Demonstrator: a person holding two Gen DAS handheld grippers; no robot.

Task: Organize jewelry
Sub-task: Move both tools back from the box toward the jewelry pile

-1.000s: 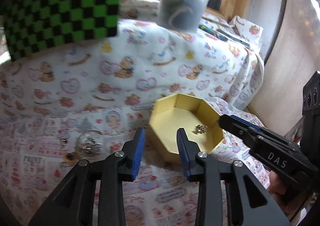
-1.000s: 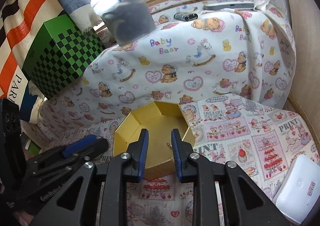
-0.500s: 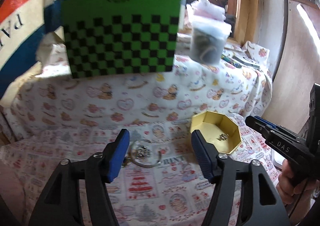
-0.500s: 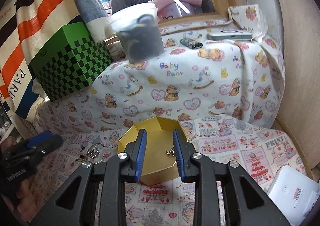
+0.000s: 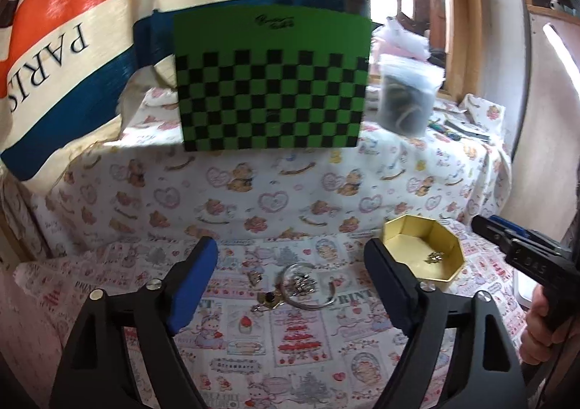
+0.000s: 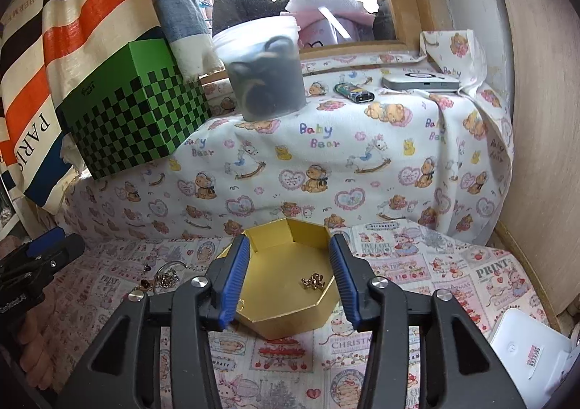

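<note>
A gold octagonal box (image 6: 290,322) stands on the printed cloth with a small gold jewel (image 6: 313,280) lying in it. My right gripper (image 6: 289,246) hovers over the box. Its jaws are opening and nothing is between the pads. To the left of the box lies a loose pile of jewelry (image 5: 301,286): a silver ring-shaped bangle, a chain and small gold pieces. My left gripper (image 5: 290,253) faces that pile from above, its jaws opening wide and empty. In the left wrist view the box (image 5: 409,228) is at the right, with the right gripper (image 5: 507,242) beyond it.
On the raised ledge behind stand a green checkered box (image 5: 268,83) and a plastic tub (image 6: 268,75) of dark items, then a lighter (image 6: 353,90) and a flat grey device (image 6: 420,82). A white gadget (image 6: 525,351) lies at the front right. A wooden wall closes the right side.
My left gripper swung left from the gold box to the jewelry pile, pulled back and opened wide. My right gripper stayed over the box and its jaws spread apart.
</note>
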